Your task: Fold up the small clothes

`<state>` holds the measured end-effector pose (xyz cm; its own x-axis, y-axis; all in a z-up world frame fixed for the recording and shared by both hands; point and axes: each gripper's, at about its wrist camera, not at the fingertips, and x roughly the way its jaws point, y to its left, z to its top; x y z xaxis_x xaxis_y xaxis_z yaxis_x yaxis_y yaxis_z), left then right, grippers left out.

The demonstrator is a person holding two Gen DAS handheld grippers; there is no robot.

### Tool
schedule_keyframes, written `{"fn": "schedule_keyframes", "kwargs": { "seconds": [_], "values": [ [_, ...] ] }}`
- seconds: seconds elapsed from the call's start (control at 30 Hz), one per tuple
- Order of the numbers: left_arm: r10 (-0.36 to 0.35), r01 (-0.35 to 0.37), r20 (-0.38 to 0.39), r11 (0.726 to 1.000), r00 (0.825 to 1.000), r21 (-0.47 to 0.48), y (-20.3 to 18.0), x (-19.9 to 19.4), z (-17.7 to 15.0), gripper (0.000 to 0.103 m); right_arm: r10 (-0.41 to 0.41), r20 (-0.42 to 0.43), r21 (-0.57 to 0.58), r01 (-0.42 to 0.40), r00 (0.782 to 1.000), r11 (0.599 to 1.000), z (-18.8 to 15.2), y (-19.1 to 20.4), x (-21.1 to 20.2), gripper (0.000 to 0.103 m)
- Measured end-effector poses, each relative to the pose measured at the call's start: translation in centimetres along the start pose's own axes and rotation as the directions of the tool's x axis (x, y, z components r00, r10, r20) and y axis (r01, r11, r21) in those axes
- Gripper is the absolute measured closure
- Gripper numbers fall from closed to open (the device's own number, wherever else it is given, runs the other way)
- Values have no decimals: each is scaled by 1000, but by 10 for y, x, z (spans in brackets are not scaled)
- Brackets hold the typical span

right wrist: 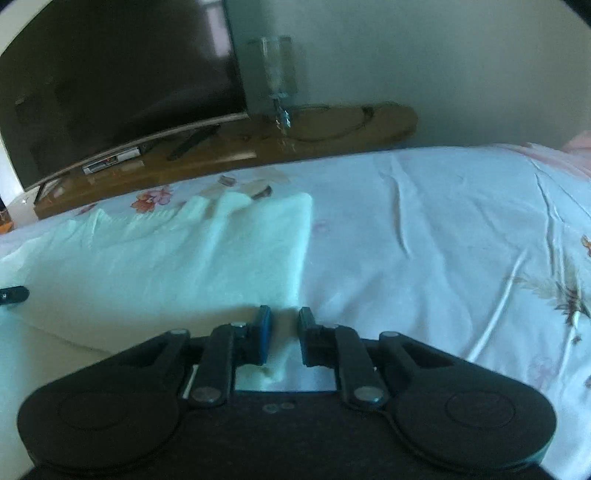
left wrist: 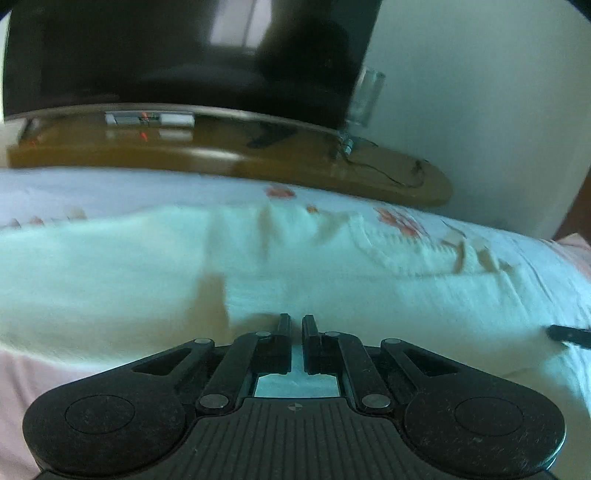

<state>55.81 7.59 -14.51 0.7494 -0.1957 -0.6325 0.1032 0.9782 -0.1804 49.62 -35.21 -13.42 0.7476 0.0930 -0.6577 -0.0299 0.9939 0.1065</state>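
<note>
Left fingers [left wrist: 295,323] pinched together, right fingers [right wrist: 284,317] slightly apart over white cloth [right wrist: 184,266]

Dim cool bluish indoor light, strong motion blur across the left wrist view, pale window glare on the dark screen [left wrist: 229,33] at 12 o'clock, fisheye bending and black vignetting at corners, soft shadows beneath the white cloth [right wrist: 207,266].

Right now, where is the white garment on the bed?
In the right wrist view the white garment lies on the left half of the floral bedsheet, directly ahead of the right gripper; beyond it stands the wooden TV stand.
</note>
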Motion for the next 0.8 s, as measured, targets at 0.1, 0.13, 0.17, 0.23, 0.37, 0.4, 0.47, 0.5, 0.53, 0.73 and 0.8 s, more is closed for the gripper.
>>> {"fn": "schedule_keyframes", "kwargs": {
  "seconds": [0.1,0.13,0.17,0.23,0.37,0.4,0.47,0.5,0.53,0.73,0.8],
  "values": [
    [-14,13,18,999,1000,49,-1,8,8,96,2,102,-11,-1,995,1000,10,2,-6,82],
    [-13,12,11,998,1000,55,0,14,9,96,13,126,21,-16,992,1000,17,-3,-2,78],
    [3,-4,8,998,1000,63,2,21,11,96,14,136,61,-23,991,998,24,-11,6,73],
    [15,-15,8,999,1000,48,5,27,14,96,19,140,167,-42,990,985,35,-32,25,66],
    [0,0,-1,999,1000,32,11,34,12,96,132,90,353,-155,987,923,44,-64,62,81],
    [-6,6,-1,1000,1000,21,14,32,10,96,162,80,362,-181,983,915,43,-67,67,95],
    [-9,9,2,1000,1000,18,18,32,8,96,120,67,292,-135,990,947,44,-62,69,98],
    [-12,12,5,1000,1000,13,19,32,6,96,90,72,266,-106,993,958,43,-60,67,98],
    [-16,16,7,1000,1000,7,20,33,6,96,63,71,261,-80,995,962,40,-62,69,100],
    [0,0,43,1000,999,5,19,11,8,96,-32,73,196,17,997,980,47,-42,45,79],
    [6,-7,53,1000,999,23,14,0,4,93,3,114,116,-16,993,993,39,-28,21,83]
  ]
}}
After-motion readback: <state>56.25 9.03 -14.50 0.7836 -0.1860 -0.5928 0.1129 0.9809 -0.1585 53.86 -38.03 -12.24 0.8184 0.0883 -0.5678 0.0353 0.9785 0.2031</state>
